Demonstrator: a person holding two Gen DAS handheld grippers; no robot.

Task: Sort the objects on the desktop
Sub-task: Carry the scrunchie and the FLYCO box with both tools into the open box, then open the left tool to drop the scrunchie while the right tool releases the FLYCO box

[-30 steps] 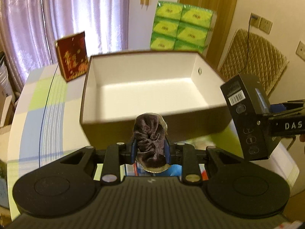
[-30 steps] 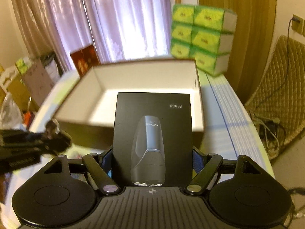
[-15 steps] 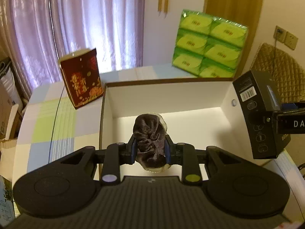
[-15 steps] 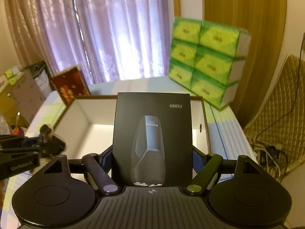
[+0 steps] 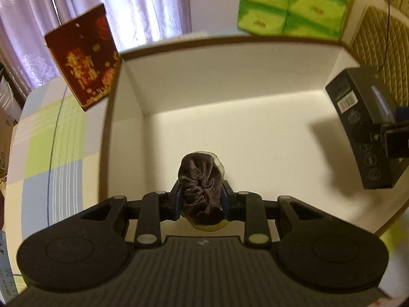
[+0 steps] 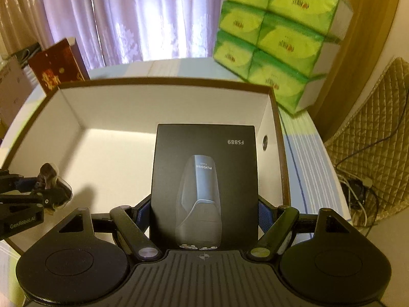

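velvet, dark brown: your left gripper [image 5: 202, 199] pinches the scrunchie [image 5: 200, 192] above the white box [image 5: 230, 76] floor; let go high and it may bounce toward the wall. in the right view, your right gripper [image 6: 204, 220] clamps the black shaver box [image 6: 204, 179] near the box's right wall, which it could clip.
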